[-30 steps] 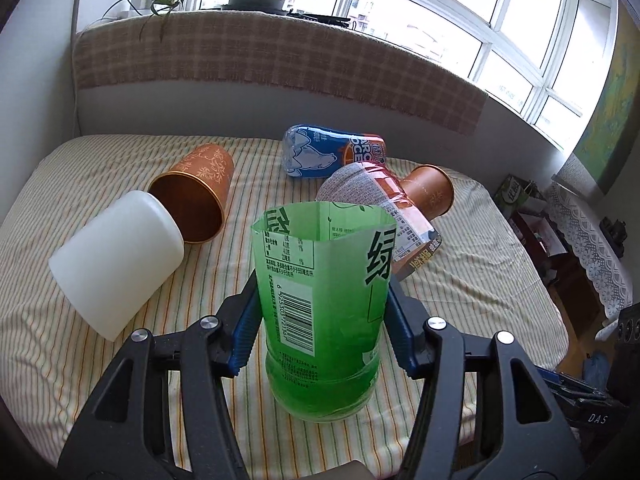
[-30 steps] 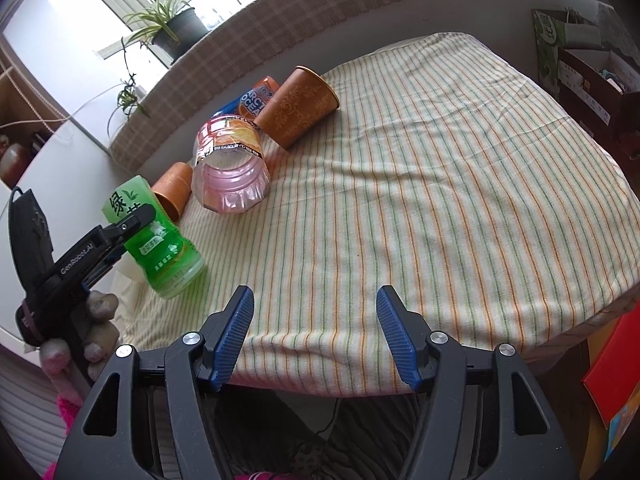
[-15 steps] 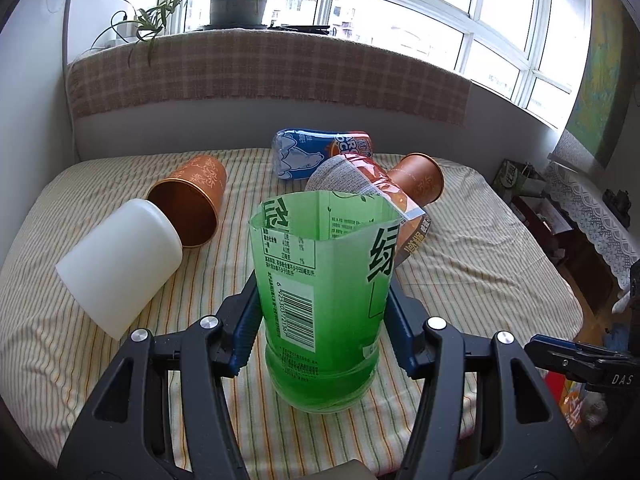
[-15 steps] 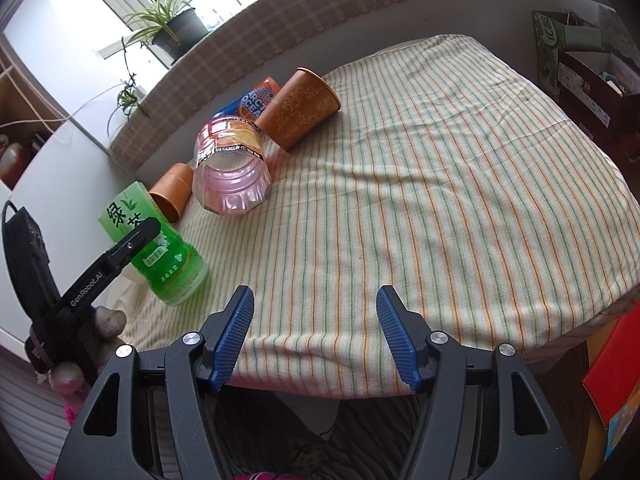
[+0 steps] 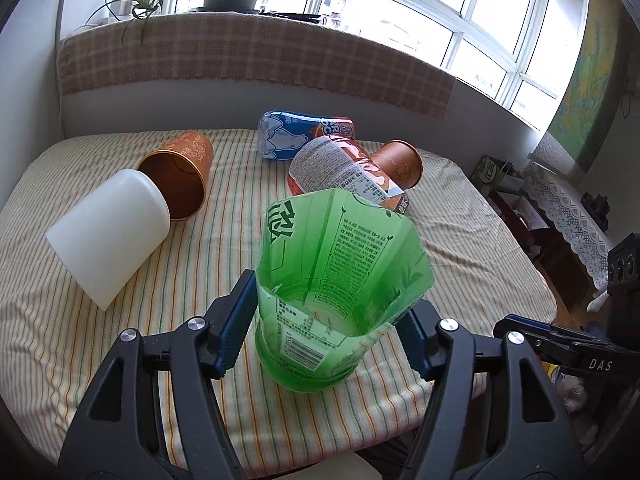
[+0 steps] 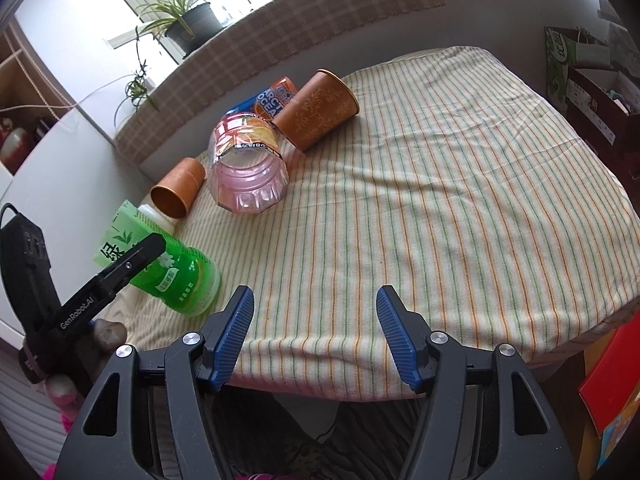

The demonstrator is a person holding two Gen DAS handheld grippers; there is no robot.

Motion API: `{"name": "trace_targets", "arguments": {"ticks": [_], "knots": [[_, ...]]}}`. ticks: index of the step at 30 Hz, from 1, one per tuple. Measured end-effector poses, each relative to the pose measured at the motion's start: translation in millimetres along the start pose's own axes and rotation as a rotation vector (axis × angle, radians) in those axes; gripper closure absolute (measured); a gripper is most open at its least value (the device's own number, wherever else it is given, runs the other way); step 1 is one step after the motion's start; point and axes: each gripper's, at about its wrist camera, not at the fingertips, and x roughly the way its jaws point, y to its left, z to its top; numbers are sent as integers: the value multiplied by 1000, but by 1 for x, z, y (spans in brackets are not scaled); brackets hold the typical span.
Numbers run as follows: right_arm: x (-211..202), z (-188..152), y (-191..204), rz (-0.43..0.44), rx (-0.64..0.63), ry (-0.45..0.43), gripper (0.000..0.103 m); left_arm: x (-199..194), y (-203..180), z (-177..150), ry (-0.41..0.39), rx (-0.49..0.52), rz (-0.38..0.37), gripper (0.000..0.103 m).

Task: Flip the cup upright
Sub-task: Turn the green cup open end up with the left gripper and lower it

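A green cut-bottle cup (image 5: 340,280) stands mouth up with its base on the striped cloth (image 5: 224,216), near the front edge. My left gripper (image 5: 328,332) is shut on its lower body, one blue pad on each side. The right wrist view shows the same green cup (image 6: 176,276) at the far left, leaning a little in the left gripper (image 6: 132,264). My right gripper (image 6: 314,328) is open over the table's front edge, holding nothing.
Several cups lie on their sides further back: a white cup (image 5: 108,236), an orange cup (image 5: 180,176), a blue-labelled cup (image 5: 296,134), a pink-labelled cup (image 5: 344,172) and a second orange cup (image 5: 400,162). A wall and windowsill stand behind. The cloth's right half (image 6: 460,200) is bare.
The left gripper has tipped with the green cup, so I now look down into its open mouth. The cup has shifted slightly toward the front edge. The right gripper has not moved.
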Motion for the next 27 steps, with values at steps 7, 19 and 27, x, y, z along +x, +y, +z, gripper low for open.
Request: {"name": "trace_targets", "arguments": {"ticks": [7, 19, 27], "knots": [[0, 0, 9, -7, -27, -6, 40, -4, 3, -3, 6, -7, -13, 22], [1, 2, 24, -7, -76, -17, 40, -13, 7, -14, 25, 17, -7, 12], [4, 6, 43, -25, -139, -45, 40, -30, 16, -24, 16, 30, 29, 12]]}}
